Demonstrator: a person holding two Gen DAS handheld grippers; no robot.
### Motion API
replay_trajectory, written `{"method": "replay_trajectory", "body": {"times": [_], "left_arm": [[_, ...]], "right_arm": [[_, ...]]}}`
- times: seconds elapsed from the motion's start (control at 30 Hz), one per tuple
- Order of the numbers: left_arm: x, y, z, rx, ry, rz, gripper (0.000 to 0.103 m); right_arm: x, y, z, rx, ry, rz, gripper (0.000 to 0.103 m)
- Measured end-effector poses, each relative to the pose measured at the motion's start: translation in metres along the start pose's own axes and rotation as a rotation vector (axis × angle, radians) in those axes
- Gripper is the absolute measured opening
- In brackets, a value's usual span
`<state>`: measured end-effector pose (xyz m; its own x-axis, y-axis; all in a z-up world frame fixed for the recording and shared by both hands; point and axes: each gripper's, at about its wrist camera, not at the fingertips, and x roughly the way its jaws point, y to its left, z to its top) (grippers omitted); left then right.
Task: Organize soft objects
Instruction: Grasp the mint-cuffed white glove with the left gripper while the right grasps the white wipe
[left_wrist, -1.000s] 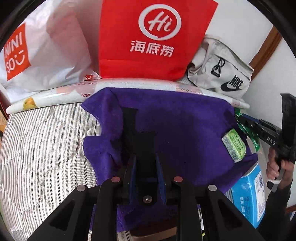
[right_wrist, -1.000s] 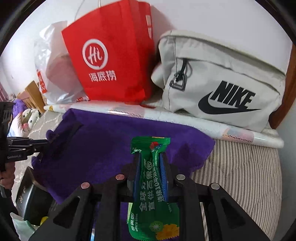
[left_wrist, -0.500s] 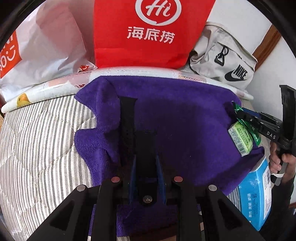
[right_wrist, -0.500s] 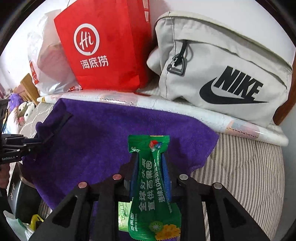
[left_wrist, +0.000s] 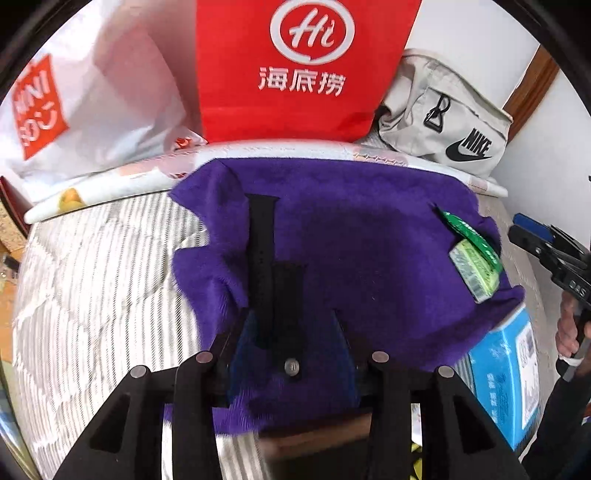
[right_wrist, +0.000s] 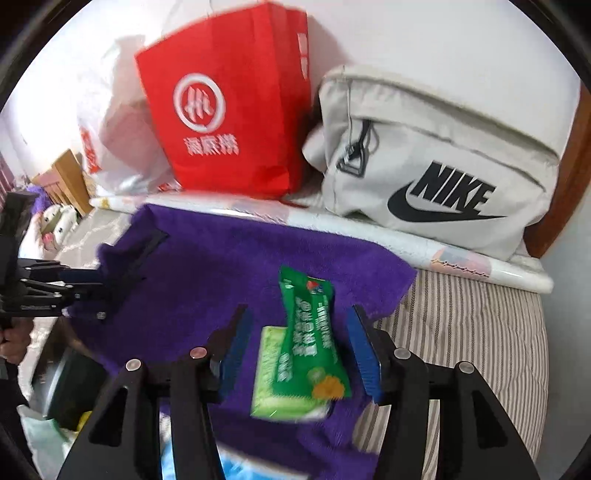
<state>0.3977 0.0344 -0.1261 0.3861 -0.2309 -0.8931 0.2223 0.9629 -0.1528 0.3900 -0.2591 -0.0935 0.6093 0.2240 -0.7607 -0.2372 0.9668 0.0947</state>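
Nearest us in the right wrist view, the right tool (right_wrist: 301, 345) stands with its jaws spread, having just been opening; the green snack packet (right_wrist: 310, 336) lies loose between them, touched by neither pad, partly on top of a pale green wrapped pack (right_wrist: 271, 376). A moment ago that packet was pinched upright in the jaws. Both things rest on the purple towel (right_wrist: 207, 266), which lies spread on the striped bed (right_wrist: 480, 332).

In the left wrist view our left tool (left_wrist: 291, 343) has also just been opening, its jaws now apart, with the two black watch strap pieces (left_wrist: 264, 258) lying free on the towel between them; half a second ago they were clamped.

A blue box (left_wrist: 506, 373) sits just past the towel's right edge. Farther back, along the wall, stand a white shopping bag (left_wrist: 92, 110), a red paper bag (left_wrist: 295, 66) and a beige Nike pouch (right_wrist: 436, 166). We cannot tell what any of them holds.
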Motion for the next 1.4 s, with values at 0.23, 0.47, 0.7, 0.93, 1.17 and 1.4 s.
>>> {"method": "replay_trajectory", "body": {"times": [0.23, 0.47, 0.7, 0.93, 1.17, 1.4], "left_arm": [[-0.049, 0.001, -0.033, -0.003, -0.049, 0.032, 0.040], [-0.097, 0.001, -0.085, -0.035, -0.091, 0.014, 0.041], [-0.116, -0.016, -0.143, -0.029, -0.084, -0.035, 0.046], [-0.098, -0.051, -0.179, 0.019, -0.038, -0.099, 0.052], [-0.066, -0.055, -0.200, 0.016, -0.007, 0.006, 0.028], [-0.088, -0.025, -0.210, -0.024, -0.075, 0.008, 0.019]], "right_arm": [[-0.045, 0.038, -0.028, -0.029, -0.028, 0.041, 0.054], [-0.086, 0.083, -0.073, -0.053, -0.045, 0.094, 0.054], [-0.111, 0.108, -0.120, -0.010, -0.034, 0.152, 0.054], [-0.121, 0.120, -0.156, 0.014, 0.018, 0.173, 0.054], [-0.127, 0.131, -0.181, 0.021, 0.052, 0.172, 0.054], [-0.116, 0.150, -0.185, 0.005, 0.065, 0.194, 0.054]]}}
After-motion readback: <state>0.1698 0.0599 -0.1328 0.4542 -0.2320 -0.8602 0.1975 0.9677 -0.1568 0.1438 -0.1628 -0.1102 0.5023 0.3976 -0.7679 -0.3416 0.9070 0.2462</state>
